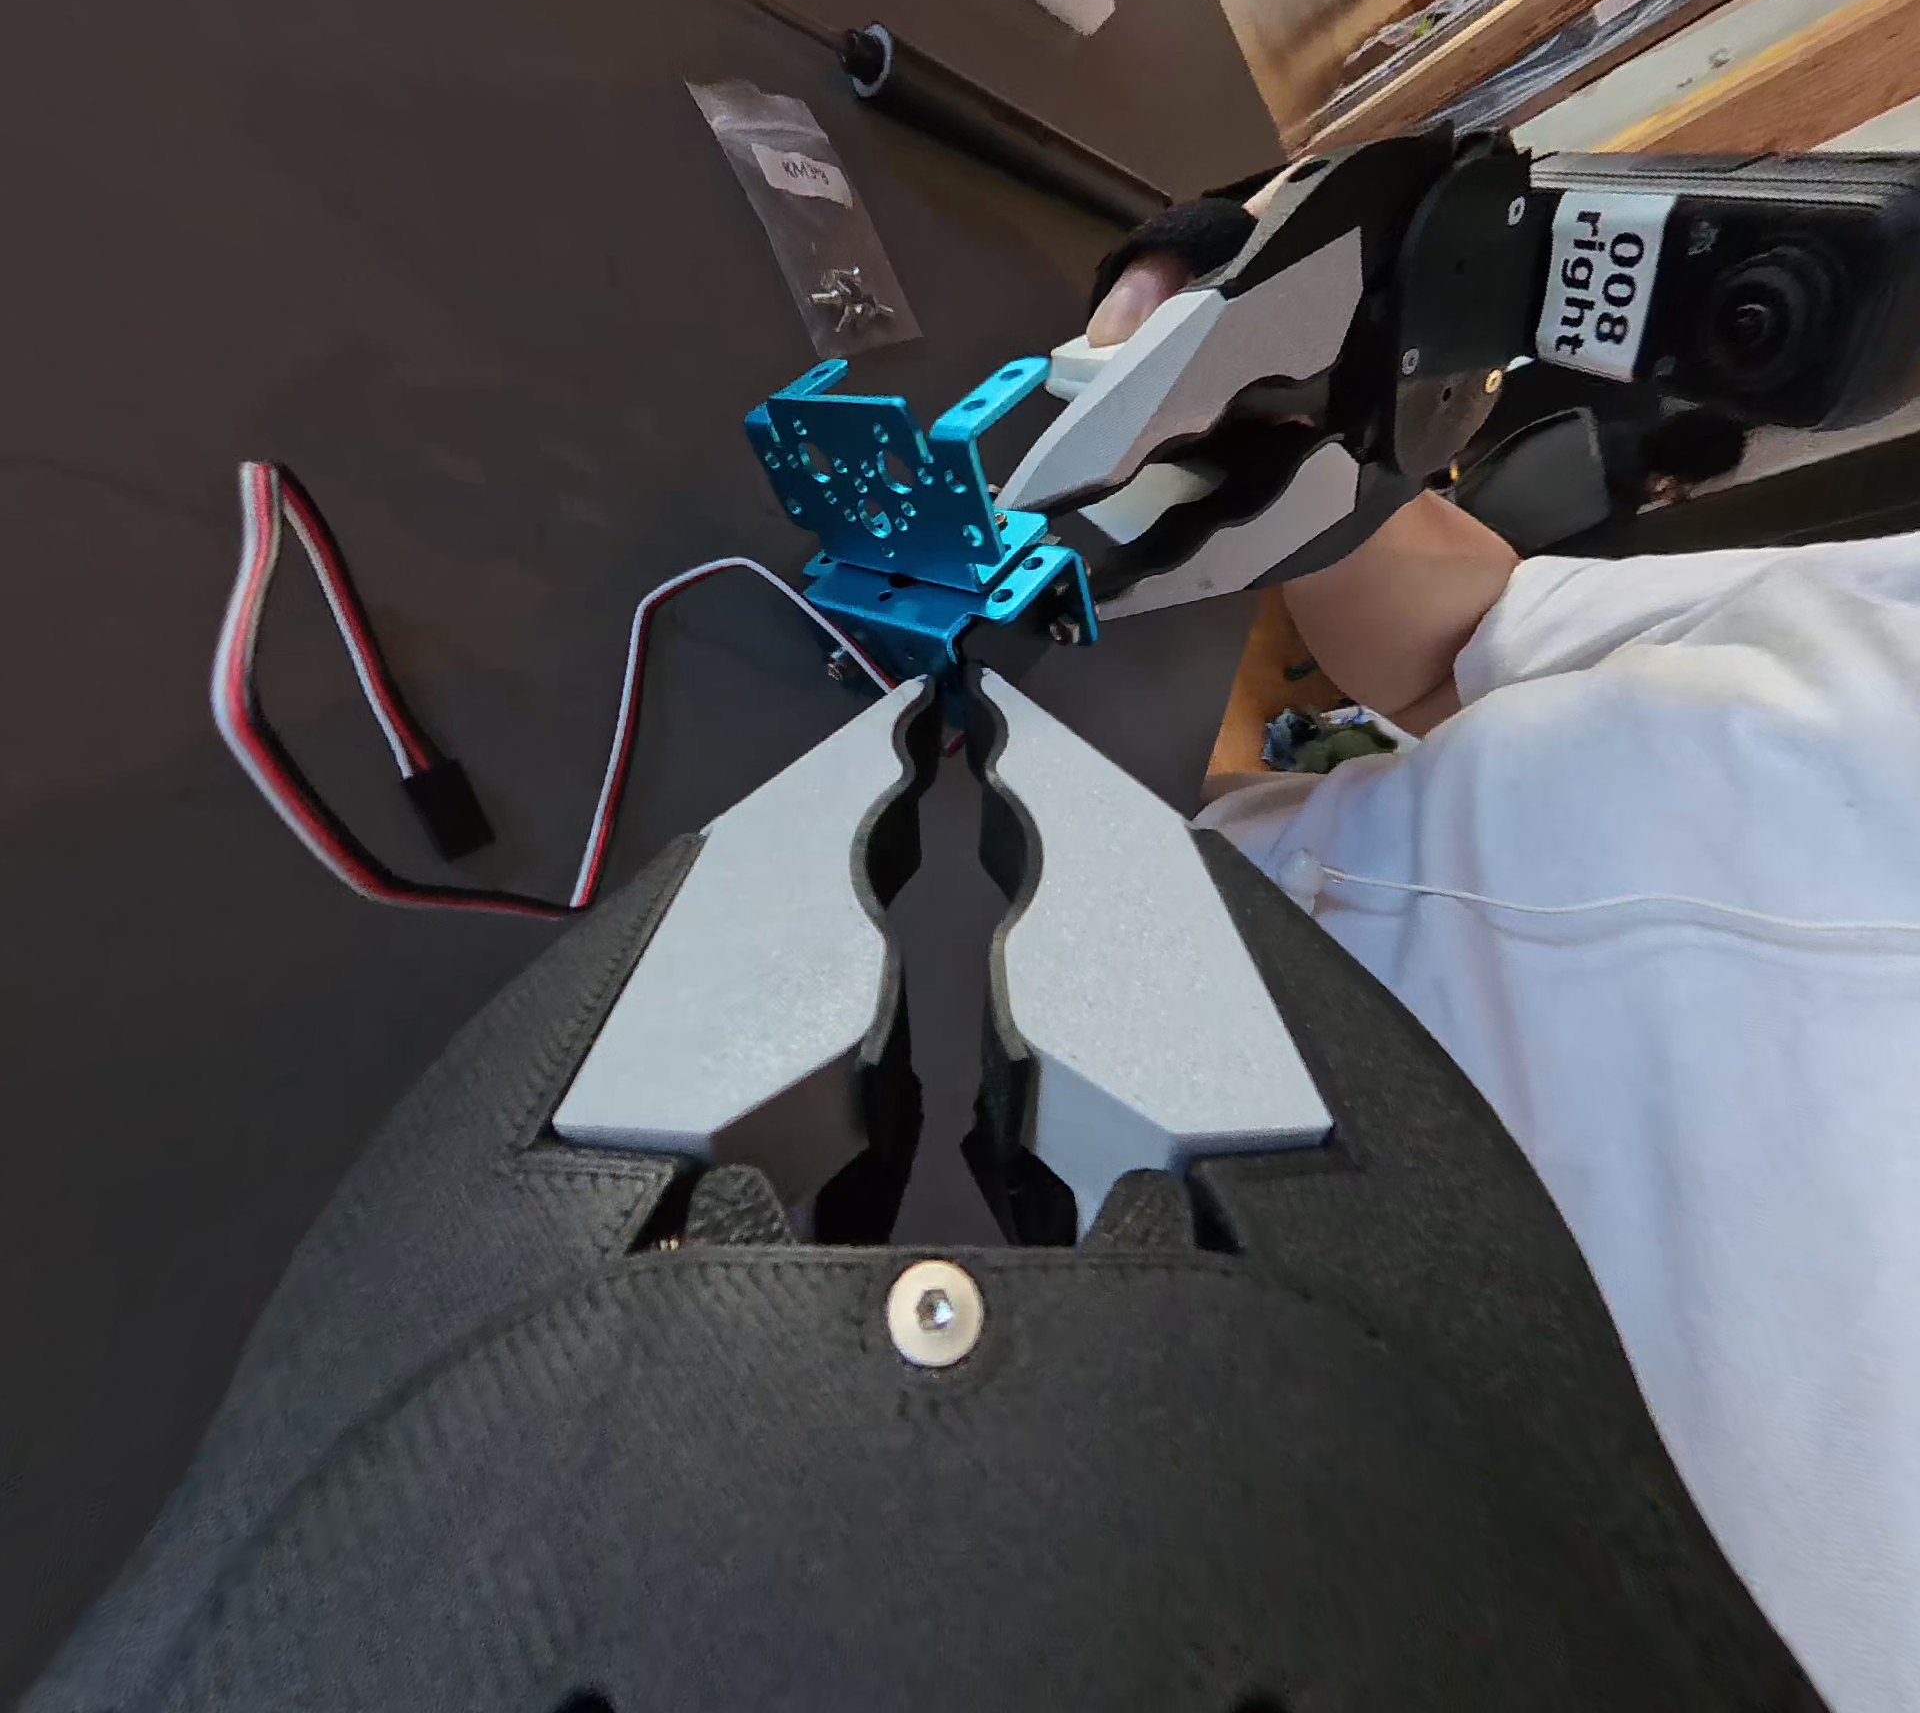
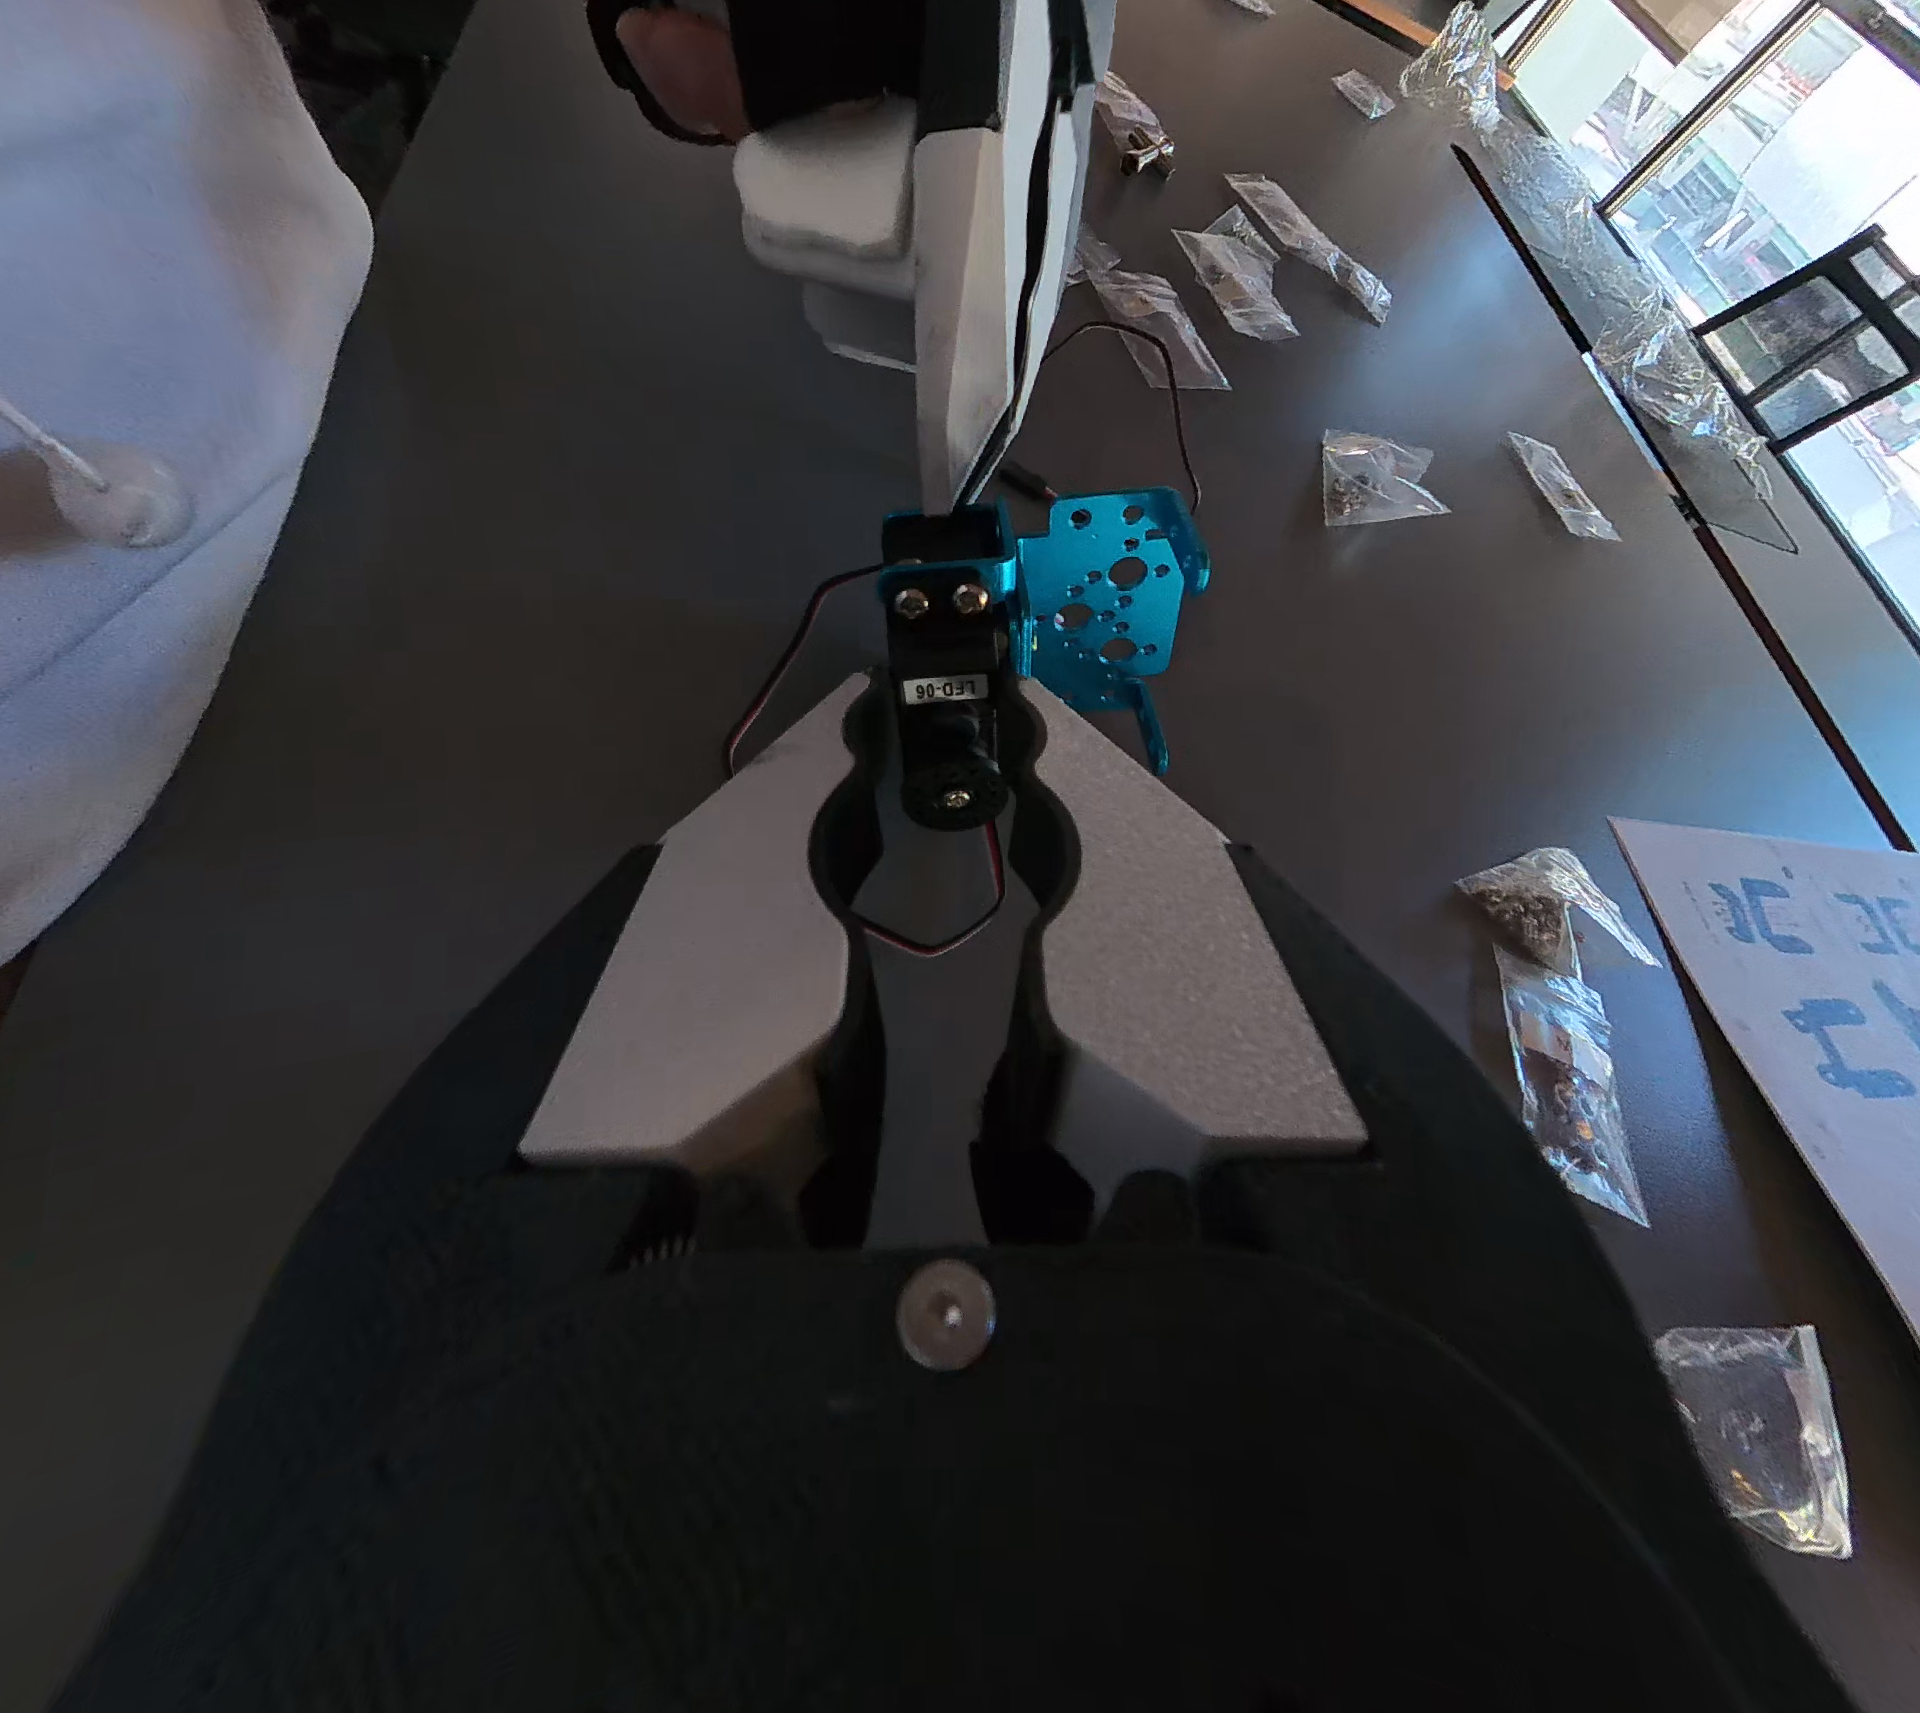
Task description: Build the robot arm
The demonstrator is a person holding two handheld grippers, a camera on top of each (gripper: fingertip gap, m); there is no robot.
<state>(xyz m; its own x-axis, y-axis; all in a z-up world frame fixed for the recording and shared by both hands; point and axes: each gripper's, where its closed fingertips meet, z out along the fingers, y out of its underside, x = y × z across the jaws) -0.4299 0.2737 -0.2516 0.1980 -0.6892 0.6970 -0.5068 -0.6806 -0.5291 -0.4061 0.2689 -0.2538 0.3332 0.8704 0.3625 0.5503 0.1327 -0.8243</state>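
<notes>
Both grippers' jaws clamp blue servo assy [image 1: 914, 541].

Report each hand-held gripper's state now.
Left hand-held gripper: shut on the blue bracket.
Right hand-held gripper: shut on the black servo.

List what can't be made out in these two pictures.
- Left wrist view: where the left tongs meet the blue bracket; the tips cover it.
- Right wrist view: contents of the small plastic bags; too small.
- Right wrist view: the printed sheet; cut off by the edge.
</notes>
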